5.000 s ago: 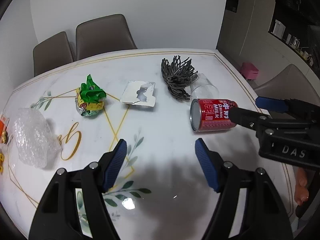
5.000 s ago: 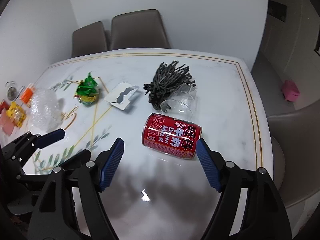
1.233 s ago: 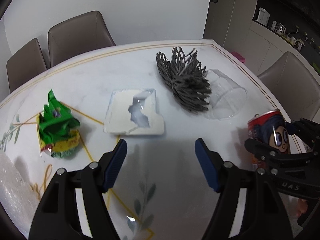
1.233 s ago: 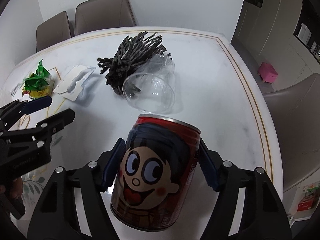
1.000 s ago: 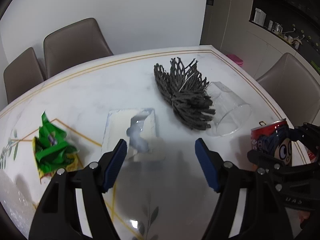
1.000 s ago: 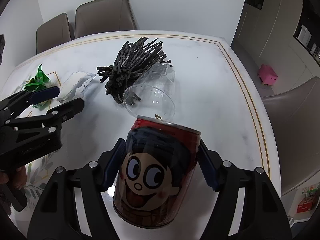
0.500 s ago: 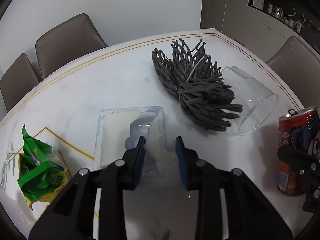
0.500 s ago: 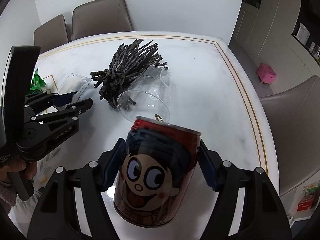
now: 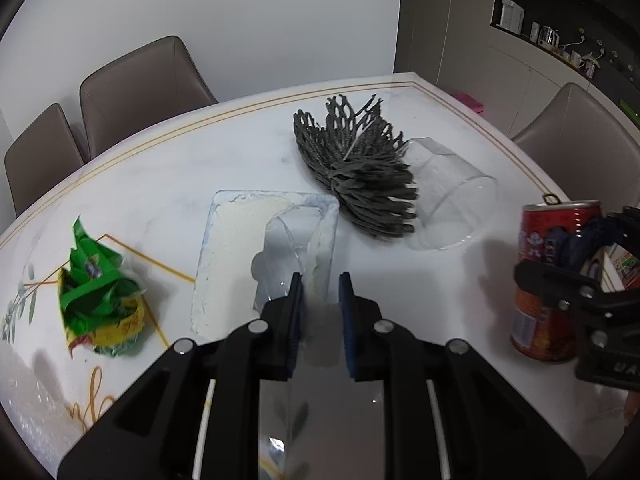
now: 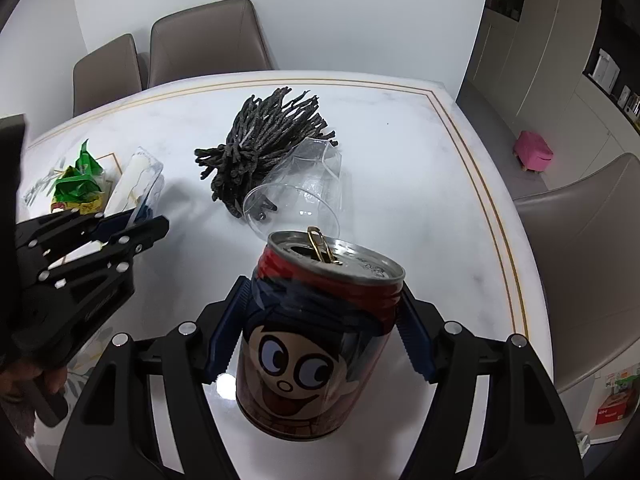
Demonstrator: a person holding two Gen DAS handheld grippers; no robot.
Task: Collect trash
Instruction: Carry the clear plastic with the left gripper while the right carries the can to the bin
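Blocking much of the right wrist view, the red milk drink can [image 10: 316,344] stands upright, its tab lifted over an opened mouth whose inside stays dark, and the right gripper [image 10: 320,332] squeezes it between both blue pads above the marble table [image 10: 420,168]. The left gripper [image 9: 320,300] has just been closing; its pads now stand nearly together over the near edge of the clear blister tray [image 9: 264,252], but whether they actually pinch that see-through plastic is hard to make out. A clear plastic cup [image 9: 452,200] lies on its side against the dark mesh netting bundle [image 9: 356,172], nothing visible inside it, and a crumpled green wrapper [image 9: 96,288] sits left of the tray.
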